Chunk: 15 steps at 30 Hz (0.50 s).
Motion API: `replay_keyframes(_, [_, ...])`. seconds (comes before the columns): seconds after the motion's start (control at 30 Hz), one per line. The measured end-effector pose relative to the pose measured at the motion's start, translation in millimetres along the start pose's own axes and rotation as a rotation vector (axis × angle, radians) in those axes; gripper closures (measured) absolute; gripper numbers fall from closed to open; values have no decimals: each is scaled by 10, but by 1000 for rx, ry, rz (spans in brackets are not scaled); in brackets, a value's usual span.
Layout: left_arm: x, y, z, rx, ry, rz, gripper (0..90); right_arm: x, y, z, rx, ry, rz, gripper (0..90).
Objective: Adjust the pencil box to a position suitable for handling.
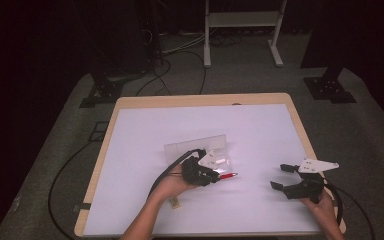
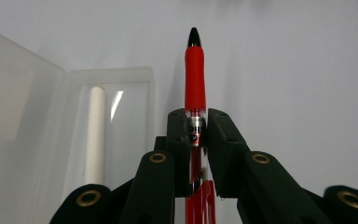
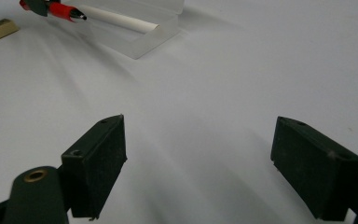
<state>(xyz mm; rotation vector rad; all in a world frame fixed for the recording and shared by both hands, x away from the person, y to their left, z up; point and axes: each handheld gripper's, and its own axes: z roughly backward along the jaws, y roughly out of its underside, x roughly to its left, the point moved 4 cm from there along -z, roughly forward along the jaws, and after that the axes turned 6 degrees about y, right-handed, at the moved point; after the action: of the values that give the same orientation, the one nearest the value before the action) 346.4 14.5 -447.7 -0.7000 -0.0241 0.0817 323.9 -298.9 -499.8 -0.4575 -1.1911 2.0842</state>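
In the left gripper view the lower end of the red pen (image 2: 194, 84) is cut off by the bottom edge, and its printed band is hidden in part between the jaws. The clear plastic case (image 2: 51, 121) runs out of the frame at the left, and the lower end of the white stick (image 2: 94, 135) lying in its tray is hidden behind the gripper's black arm. In the high view the case (image 1: 197, 147) sits at centre frame, half covered by the left hand-held gripper (image 1: 215, 175) and too washed out for its contents to be read.

There are two hand-held grippers, one pen, one white stick, one open case and one small tan eraser (image 3: 0, 28), seen at the upper left of the right gripper view.

The left hand-held gripper pinches the pen's clear barrel between its pads, just right of the case, with the smooth red grip and black cone tip pointing away. The right hand-held gripper (image 1: 283, 176), at lower right of the high view, stands spread wide over the bare white bench (image 1: 260, 135) with nothing between its matte black block pads (image 3: 98, 158).
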Motion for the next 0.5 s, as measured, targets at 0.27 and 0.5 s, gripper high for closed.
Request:
replay_keyframes(0.27, [92,-1,54,0,-18,11,796,0,0,1,0,0,0,170])
replay_keyframes(0.5, [153,-9,93,-2,-29,19,796,2,0,0,-1,0,1,170])
